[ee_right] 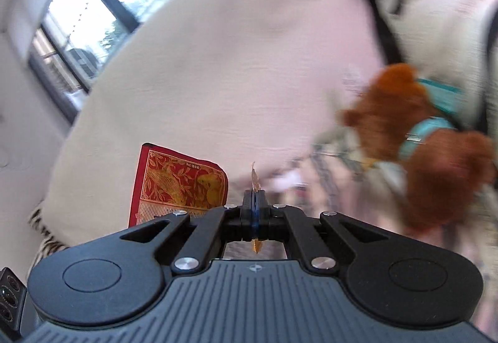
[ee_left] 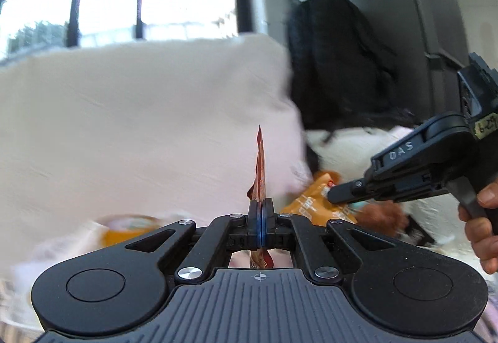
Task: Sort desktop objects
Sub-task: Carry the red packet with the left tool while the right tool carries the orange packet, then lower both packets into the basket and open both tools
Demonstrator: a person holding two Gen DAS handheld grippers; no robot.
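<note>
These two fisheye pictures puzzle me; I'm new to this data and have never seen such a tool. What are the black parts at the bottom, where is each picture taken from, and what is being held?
No robot here: a person holds a hand-operated two-finger gripper in each hand, and each gripper carries a camera looking forward along its fingers. The black shapes at the bottom are the gripper's own body.

The left wrist view shows the left gripper shut on a red packet, seen edge-on. At its right you see the right gripper from outside, with the person's hand on its handle, nipping an orange packet.

The right wrist view shows that packet only as a thin edge between its closed fingers. The red packet's gold-patterned face appears at the left.

Also visible: a brown plush toy with a teal collar, and a large pale cushion. Both pictures are motion-blurred.
</note>
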